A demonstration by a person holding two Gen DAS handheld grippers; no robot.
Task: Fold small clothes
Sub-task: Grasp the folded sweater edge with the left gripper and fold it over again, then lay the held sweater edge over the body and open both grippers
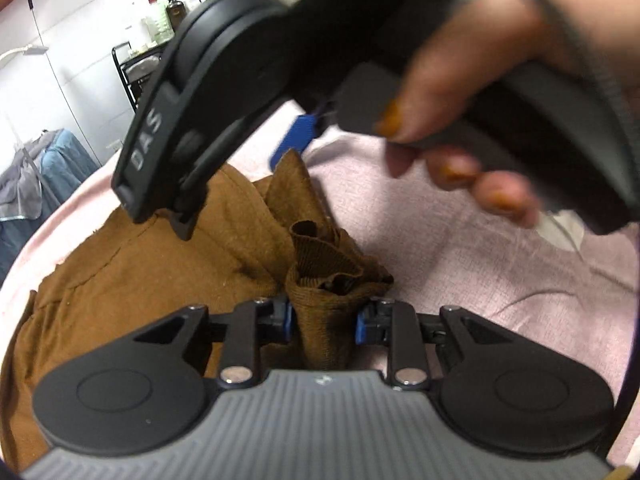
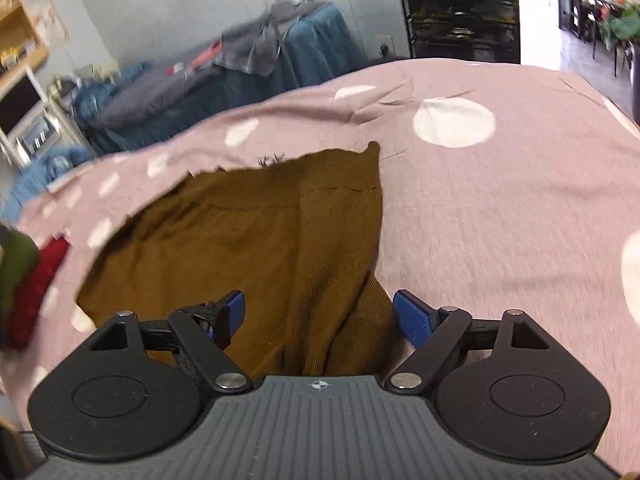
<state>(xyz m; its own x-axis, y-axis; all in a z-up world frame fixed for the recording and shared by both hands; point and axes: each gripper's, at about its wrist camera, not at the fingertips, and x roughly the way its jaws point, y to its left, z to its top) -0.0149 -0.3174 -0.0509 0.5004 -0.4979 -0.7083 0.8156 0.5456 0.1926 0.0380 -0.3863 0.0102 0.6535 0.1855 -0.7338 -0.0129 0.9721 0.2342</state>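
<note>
Left claw (image 1: 324, 322) pinches the brown garment's (image 1: 160, 264) bunched cuff; only the right view shows right claw (image 2: 319, 312) spread open.

Brown garments: I count one (image 2: 256, 248), spread over the bedspread.
Pink dotted bedspreads: one (image 2: 500, 208).
Grippers: I see two, the left gripper (image 1: 325, 318) and the right gripper (image 2: 318, 314).
Hands: one (image 1: 460, 92), on the right gripper's handle in my left view.
Small clothes at the left edge: I count two, a red one (image 2: 34, 288) and a green one (image 2: 12, 272).
Black wire racks: one (image 2: 460, 8).
</note>
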